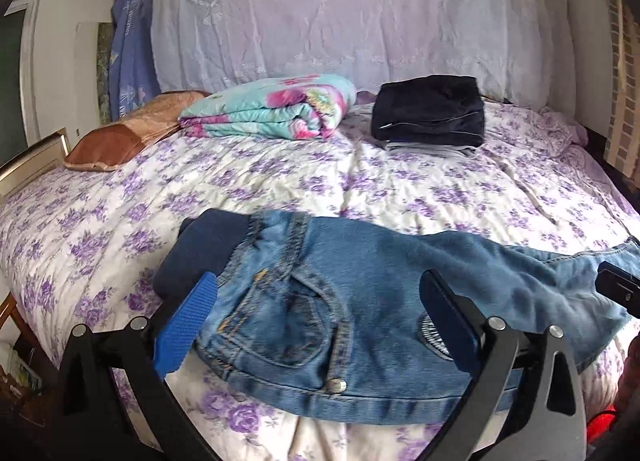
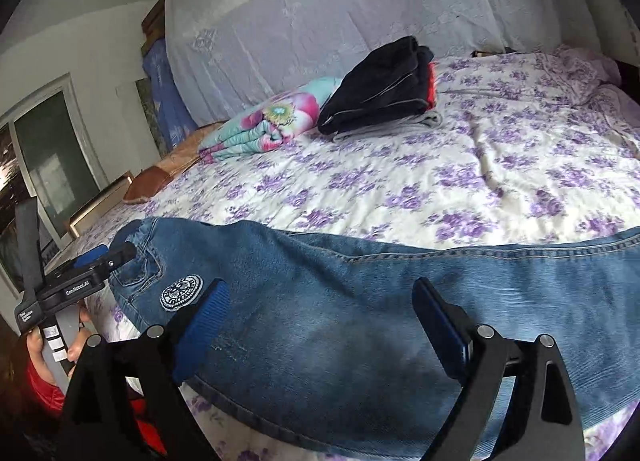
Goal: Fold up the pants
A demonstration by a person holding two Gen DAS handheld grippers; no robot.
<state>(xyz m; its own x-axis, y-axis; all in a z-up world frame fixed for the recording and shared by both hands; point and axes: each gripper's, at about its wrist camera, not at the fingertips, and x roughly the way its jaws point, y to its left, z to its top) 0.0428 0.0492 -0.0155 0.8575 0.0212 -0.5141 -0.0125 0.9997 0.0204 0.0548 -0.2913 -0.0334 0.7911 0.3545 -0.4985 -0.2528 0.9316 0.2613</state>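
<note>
Both the left hand-held gripper [image 1: 320, 293] and the right hand-held gripper [image 2: 320, 301] are spread, nothing pinched. The jeans [image 1: 360, 301] lie at the bed [image 1: 360, 189] edge; a single layer may be caught, dragging them off.

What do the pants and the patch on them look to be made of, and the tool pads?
Pants: blue denim, faded in patches, with contrast stitching and a metal rivet; the dark waistband looks like ribbed knit.
Patch: seemingly embroidered fabric, white on dark.
Left tool pads: blue, finely ribbed, probably rubber or soft plastic on black arms.
</note>
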